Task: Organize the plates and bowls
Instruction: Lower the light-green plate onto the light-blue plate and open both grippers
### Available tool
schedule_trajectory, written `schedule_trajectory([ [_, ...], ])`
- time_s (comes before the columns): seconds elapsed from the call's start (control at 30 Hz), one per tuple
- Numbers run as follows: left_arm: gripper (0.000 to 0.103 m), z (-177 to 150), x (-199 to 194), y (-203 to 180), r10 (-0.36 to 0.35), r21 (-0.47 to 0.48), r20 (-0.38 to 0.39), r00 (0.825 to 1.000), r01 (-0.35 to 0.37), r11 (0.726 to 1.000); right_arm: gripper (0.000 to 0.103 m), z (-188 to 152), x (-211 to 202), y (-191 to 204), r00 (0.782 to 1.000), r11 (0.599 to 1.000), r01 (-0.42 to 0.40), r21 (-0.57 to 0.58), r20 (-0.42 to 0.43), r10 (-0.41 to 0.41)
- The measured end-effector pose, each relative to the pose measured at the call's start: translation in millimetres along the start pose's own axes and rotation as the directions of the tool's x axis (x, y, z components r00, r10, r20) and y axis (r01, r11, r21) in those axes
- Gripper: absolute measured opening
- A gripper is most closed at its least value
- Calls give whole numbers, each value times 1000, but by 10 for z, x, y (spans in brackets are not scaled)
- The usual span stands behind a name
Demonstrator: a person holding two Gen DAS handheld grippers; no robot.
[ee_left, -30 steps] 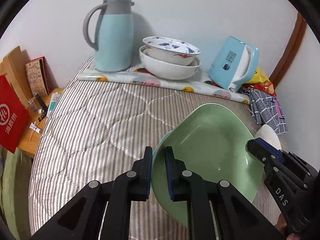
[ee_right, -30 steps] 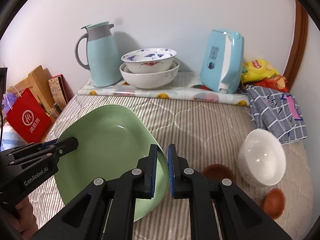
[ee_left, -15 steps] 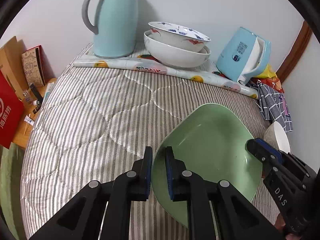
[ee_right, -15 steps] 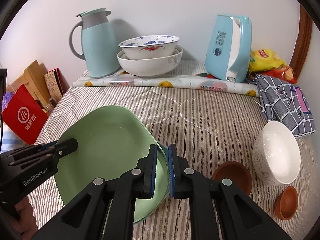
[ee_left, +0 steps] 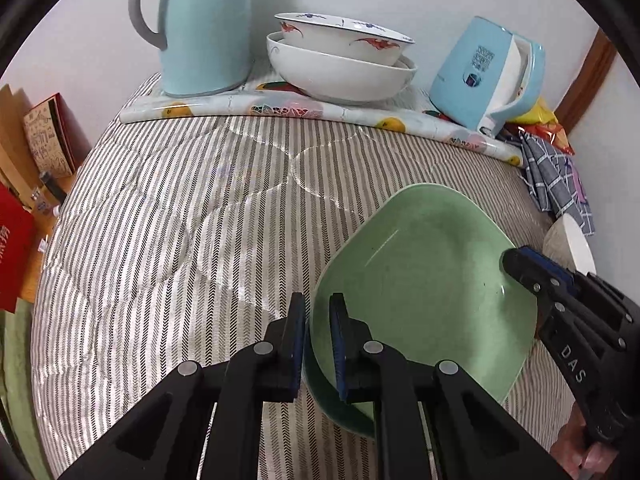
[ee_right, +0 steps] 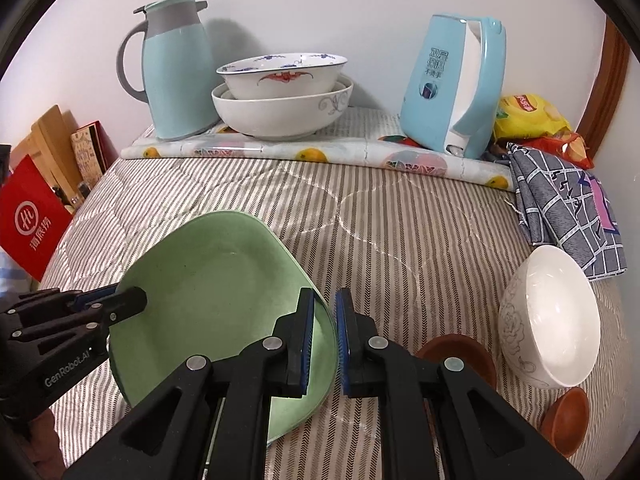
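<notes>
Your left gripper [ee_left: 318, 344] and right gripper [ee_right: 325, 344] each pinch a rim of the green plate [ee_right: 216, 280], jaws nearly closed on it. You hold it lower centre, over the striped quilt [ee_right: 400, 216].

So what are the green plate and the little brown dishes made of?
The green plate looks like glazed ceramic, or possibly melamine: it has a smooth, softly shiny, faintly speckled surface and a thick rim. The two small brown dishes look like wood or brown glazed clay; they are matte and reddish-brown, but too hidden to tell.
</notes>
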State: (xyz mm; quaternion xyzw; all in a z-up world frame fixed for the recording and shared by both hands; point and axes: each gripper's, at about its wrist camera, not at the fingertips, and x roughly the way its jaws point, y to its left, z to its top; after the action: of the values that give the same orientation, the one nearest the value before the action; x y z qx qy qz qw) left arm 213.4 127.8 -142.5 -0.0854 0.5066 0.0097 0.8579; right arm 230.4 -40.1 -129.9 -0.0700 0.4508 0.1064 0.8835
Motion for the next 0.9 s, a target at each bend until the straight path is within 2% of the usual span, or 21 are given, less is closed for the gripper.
schedule_trajectory([
  [0.3, 12, -50, -35, 16, -5, 29, -7, 1000, 5, 1000, 13, -56, 18, 66, 1000, 1000, 20, -15, 6, -20],
  [0.37, 12, -73, -52, 25, -10, 26, -8, 1000, 10, 1000, 17, -57, -14, 71, 1000, 1000, 16, -12, 17, -16],
  [0.5, 15, -125, -82, 42, -17, 25, -13, 1000, 18, 1000, 49, -68, -167, 62, 997, 1000, 16, 15, 71, -17],
  [0.53, 16, -140, -100, 44, -19, 25, -11, 1000, 19, 1000, 50, -73, -211, 58, 996, 1000, 21, 19, 86, -22],
  [0.67, 17, -187, -206, 33, -6, 25, 12, 1000, 6, 1000, 51, -133, -383, -10, 993, 999, 20, 46, 113, -25],
  [0.9, 17, -237, -326, 40, 7, 6, 21, 1000, -7, 1000, 51, -331, -616, -228, 994, 992, 3, 129, 112, -18],
])
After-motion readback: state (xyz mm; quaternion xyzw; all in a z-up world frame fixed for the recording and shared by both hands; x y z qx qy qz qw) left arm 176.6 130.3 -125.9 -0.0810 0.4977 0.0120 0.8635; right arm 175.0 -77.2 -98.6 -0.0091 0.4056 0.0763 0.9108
